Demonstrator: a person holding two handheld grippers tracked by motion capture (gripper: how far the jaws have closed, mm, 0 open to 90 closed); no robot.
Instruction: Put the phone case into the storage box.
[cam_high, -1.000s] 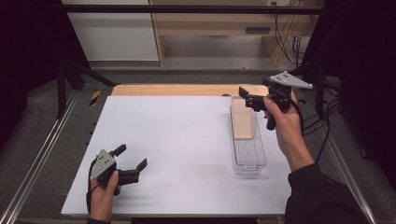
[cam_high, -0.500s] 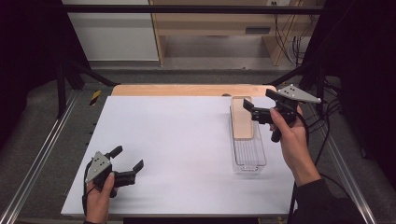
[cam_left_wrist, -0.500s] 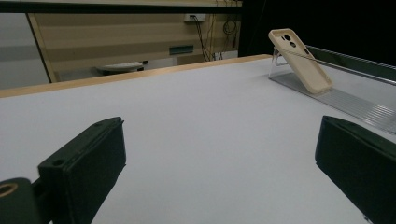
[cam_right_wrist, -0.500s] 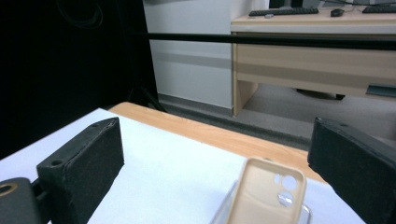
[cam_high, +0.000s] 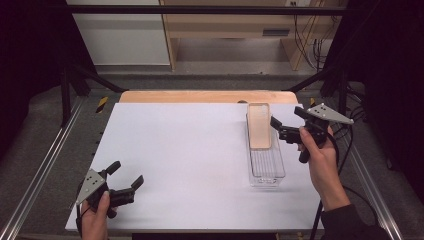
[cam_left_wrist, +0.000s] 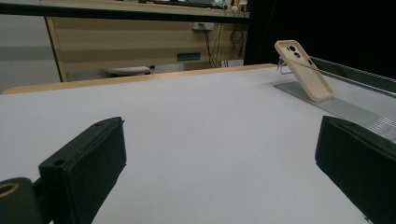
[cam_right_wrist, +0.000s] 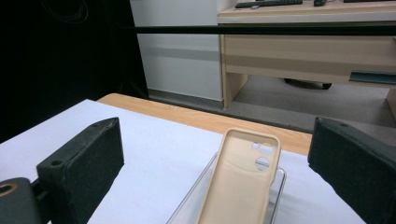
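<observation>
The high view looks down from above; both gripper views look low across the table, sharing the beige phone case (cam_left_wrist: 304, 70) ahead.

Black two-jaw grippers (cam_high: 287, 125), grey triangular plates (screw-dotted), black cables, dark sleeve (cam_high: 350, 225)

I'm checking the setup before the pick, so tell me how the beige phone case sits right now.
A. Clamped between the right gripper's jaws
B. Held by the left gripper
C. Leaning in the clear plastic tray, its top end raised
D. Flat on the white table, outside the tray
C: the phone case leans tilted in the clear tray, while the right gripper beside it and the left gripper far off are both open and empty.
</observation>
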